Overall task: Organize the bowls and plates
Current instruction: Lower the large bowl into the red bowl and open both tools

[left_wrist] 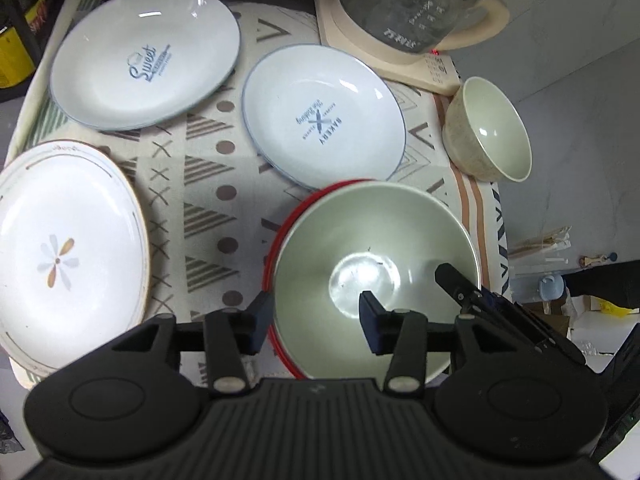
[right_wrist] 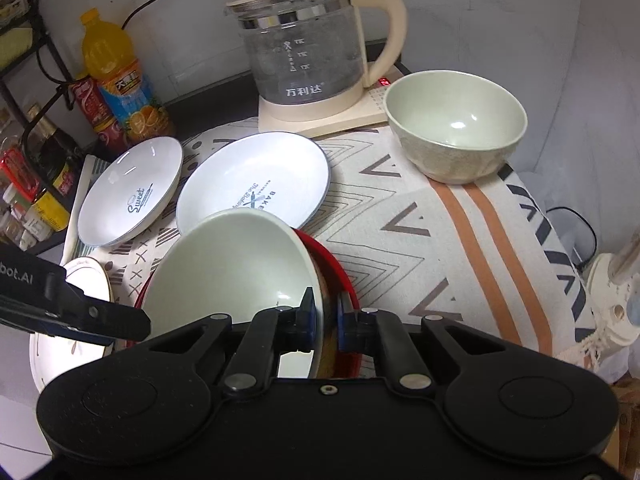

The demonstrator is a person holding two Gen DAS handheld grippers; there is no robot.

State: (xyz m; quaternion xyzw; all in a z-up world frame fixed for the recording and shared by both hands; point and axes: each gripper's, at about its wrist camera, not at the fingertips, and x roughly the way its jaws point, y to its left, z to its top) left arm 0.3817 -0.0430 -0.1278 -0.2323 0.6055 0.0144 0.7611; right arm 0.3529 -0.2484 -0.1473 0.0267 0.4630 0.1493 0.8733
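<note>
A large pale green bowl (left_wrist: 372, 248) sits inside a red plate or bowl (left_wrist: 280, 236) at the near right of the patterned cloth. My left gripper (left_wrist: 312, 316) is open, its jaws straddling the bowl's near left rim. My right gripper (right_wrist: 325, 316) is shut on the same bowl's (right_wrist: 236, 264) right rim, one finger inside and one outside; it also shows in the left wrist view (left_wrist: 460, 284). Two white blue-rimmed plates, "Sweet" (left_wrist: 146, 58) and "Bakery" (left_wrist: 320, 116), lie behind. A flower plate (left_wrist: 64, 248) lies left. A small speckled green bowl (left_wrist: 490, 130) stands far right.
A glass kettle (right_wrist: 308, 40) on a cream base (right_wrist: 332, 116) stands at the back. Bottles, one orange juice (right_wrist: 116, 76), and a wire rack (right_wrist: 24, 80) stand at back left. The cloth-covered table (right_wrist: 460, 240) drops off at the right edge.
</note>
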